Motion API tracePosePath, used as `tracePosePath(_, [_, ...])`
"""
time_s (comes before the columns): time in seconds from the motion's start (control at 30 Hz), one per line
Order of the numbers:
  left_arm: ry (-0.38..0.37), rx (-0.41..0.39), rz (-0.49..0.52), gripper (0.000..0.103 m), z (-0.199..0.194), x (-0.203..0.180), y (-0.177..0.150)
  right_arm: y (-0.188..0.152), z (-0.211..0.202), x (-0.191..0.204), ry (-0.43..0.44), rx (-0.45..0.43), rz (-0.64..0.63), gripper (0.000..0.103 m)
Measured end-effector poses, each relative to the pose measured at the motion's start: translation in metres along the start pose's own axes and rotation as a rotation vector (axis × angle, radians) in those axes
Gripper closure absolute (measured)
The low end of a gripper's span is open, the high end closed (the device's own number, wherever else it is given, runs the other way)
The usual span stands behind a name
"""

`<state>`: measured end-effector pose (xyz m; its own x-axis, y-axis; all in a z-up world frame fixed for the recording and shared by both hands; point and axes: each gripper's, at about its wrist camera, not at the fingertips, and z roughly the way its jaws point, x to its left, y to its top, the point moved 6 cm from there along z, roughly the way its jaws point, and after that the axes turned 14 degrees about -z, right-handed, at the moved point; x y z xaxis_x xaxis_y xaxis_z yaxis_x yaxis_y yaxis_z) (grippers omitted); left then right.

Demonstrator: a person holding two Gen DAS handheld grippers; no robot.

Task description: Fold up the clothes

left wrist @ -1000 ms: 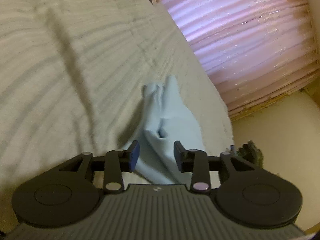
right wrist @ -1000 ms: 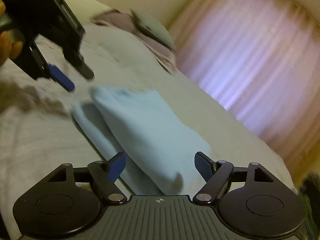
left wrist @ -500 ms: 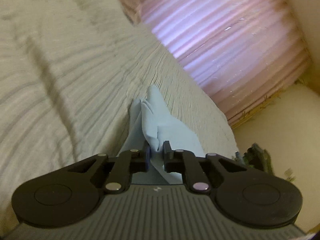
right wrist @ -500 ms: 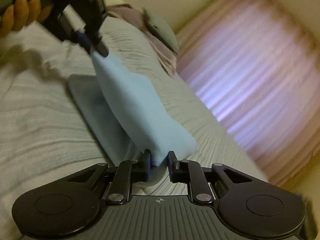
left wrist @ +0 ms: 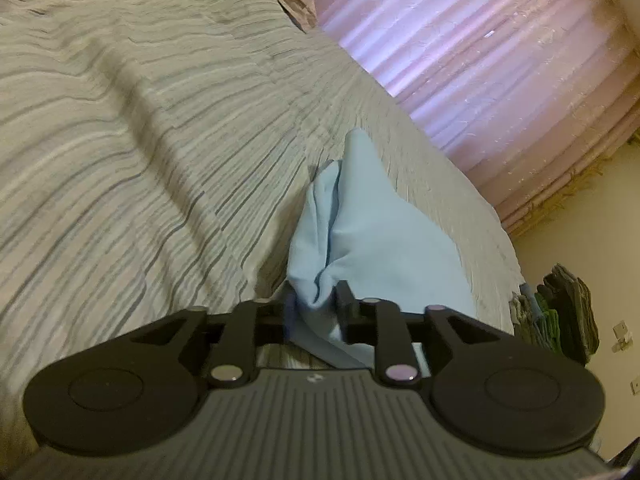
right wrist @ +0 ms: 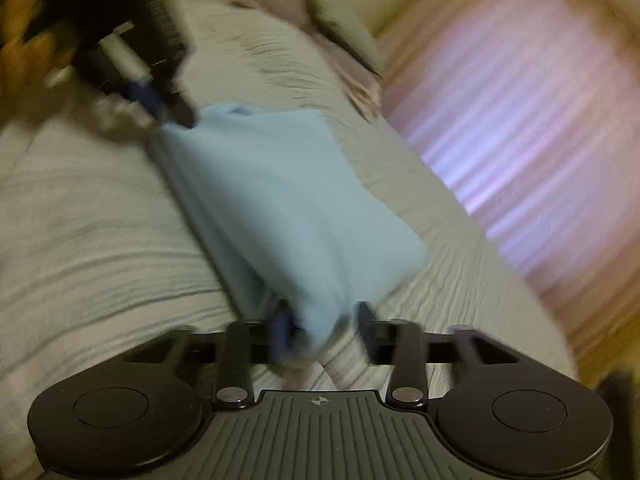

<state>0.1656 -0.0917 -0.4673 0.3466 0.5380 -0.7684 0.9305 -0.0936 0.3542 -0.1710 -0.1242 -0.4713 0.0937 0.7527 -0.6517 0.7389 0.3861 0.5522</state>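
A light blue garment (left wrist: 372,236) lies partly folded on the striped bedspread (left wrist: 140,140). My left gripper (left wrist: 316,300) has its jaws a little apart with a bunched corner of the garment between them. In the blurred right wrist view the garment (right wrist: 288,196) stretches between both grippers. My right gripper (right wrist: 320,320) has its jaws apart around the near corner. The left gripper (right wrist: 168,108) shows at the garment's far corner there.
Pink curtains (left wrist: 500,60) hang beyond the bed's far edge. Pillows (right wrist: 320,32) lie at the head of the bed. A dark pile of clothes (left wrist: 560,308) sits on the floor at the right.
Both grippers were shut on the garment's corners half a second ago. Now both jaws have spread apart and the garment has sunk lower onto the bed.
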Motion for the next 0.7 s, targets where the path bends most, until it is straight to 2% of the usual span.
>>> tracePosePath(0.03, [0.016,-0.006,-0.019,0.078,-0.007,-0.002,0.000,-0.002,-0.007,-0.010,0.033,-0.010,0.082,0.022])
tracePosePath(0.17, [-0.033,0.038,-0.099,0.073,-0.031,-0.008,-0.009,-0.028,-0.021,-0.048,0.215,-0.018,0.506,0.022])
tracePosePath(0.3, [-0.097,0.098,-0.169,0.065,-0.026,-0.016,-0.022,-0.063,-0.011,-0.082,0.415,-0.057,1.061,0.022])
tracePosePath(0.4, [-0.066,0.099,-0.216,0.064,-0.007,-0.016,-0.028,-0.073,0.010,-0.095,0.535,-0.076,1.368,0.022])
tracePosePath(0.47, [-0.046,0.093,-0.242,0.064,0.004,-0.015,-0.027,-0.074,0.020,-0.096,0.566,-0.078,1.444,0.022])
tracePosePath(0.53, [-0.023,0.079,-0.250,0.064,0.013,-0.015,-0.026,-0.073,0.028,-0.098,0.582,-0.068,1.469,0.022])
tracePosePath(0.7, [-0.018,0.057,-0.267,0.064,0.027,-0.010,-0.024,-0.072,0.050,-0.096,0.642,-0.077,1.540,0.023])
